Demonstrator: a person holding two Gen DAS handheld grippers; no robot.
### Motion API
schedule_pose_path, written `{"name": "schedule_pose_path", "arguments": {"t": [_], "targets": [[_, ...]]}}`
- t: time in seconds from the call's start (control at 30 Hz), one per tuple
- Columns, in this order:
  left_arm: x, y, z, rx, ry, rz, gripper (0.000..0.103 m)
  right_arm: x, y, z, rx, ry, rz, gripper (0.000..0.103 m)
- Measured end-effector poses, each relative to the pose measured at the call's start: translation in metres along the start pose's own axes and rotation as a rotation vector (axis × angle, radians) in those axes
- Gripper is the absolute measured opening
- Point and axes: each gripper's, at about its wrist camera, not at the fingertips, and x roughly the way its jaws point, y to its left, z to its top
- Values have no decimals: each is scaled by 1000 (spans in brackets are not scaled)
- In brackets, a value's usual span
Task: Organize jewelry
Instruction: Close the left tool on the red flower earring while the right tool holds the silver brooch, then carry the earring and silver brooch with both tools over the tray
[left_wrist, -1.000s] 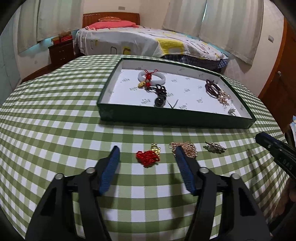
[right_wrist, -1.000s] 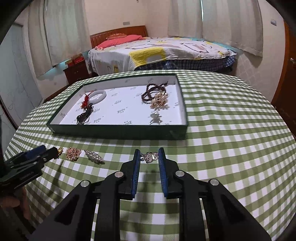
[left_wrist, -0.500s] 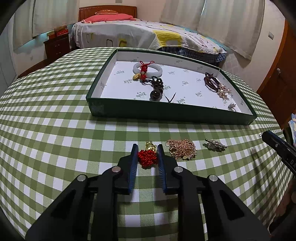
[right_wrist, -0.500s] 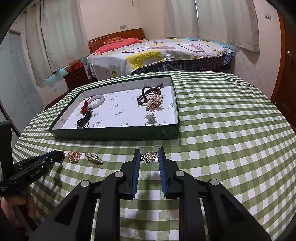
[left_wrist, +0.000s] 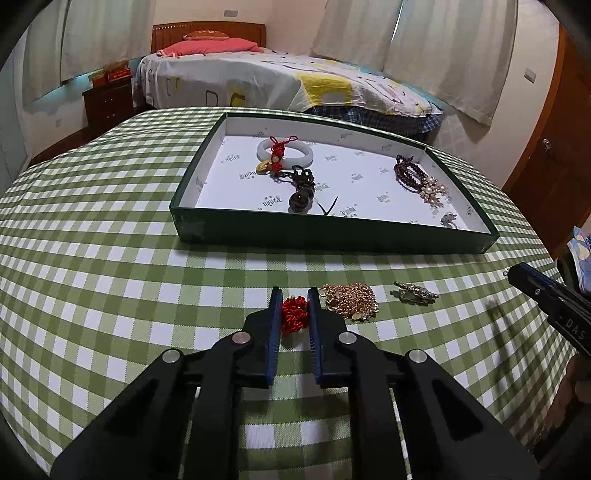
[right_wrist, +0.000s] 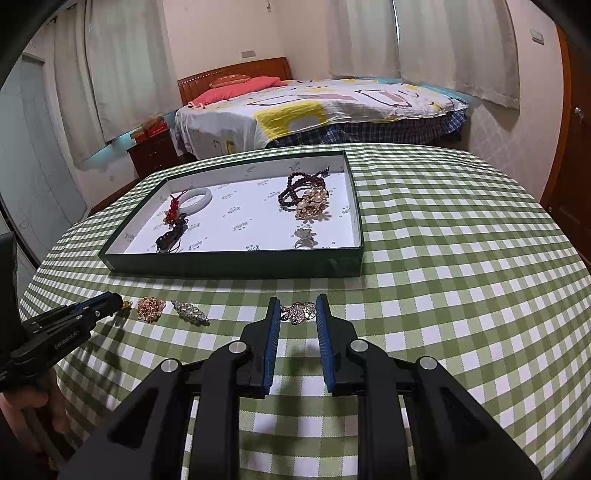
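Observation:
On the green checked tablecloth (left_wrist: 110, 280) lies a red knot charm (left_wrist: 294, 314). My left gripper (left_wrist: 294, 295) is closing on it, and both blue pads touch its sides. To its right rest a gold chain (left_wrist: 351, 301) and a silver brooch (left_wrist: 415, 293). In the right wrist view, my right gripper (right_wrist: 298, 301) is shut on a silver-gold flower brooch (right_wrist: 299, 312) at the table's front. The green tray (left_wrist: 332, 240) behind holds a white bangle (left_wrist: 285, 152), a dark bead charm (left_wrist: 301, 192), a dark bead bracelet (left_wrist: 408, 171) and a pearl brooch (left_wrist: 430, 192).
A small ring (left_wrist: 448, 218) lies in the tray's near right corner. The round table drops off on every side. A bed (right_wrist: 332, 107) and a dark nightstand (right_wrist: 155, 151) stand beyond it. A hand (right_wrist: 22, 413) holds the left gripper at the left edge.
The left gripper's jaws came together from wide apart onto the red knot charm, which now sits between the pads. The right gripper and its brooch kept still.

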Motion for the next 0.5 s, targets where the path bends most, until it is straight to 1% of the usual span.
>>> {"name": "schedule_pose_path", "arguments": {"t": [0.27, 0.5], "targets": [[-12, 2, 0, 0, -22, -3, 13, -2, 3, -1, -8, -8, 4, 21], [-35, -3, 10, 15, -78, -16, 13, -13, 8, 5, -13, -35, 14, 21]]}}
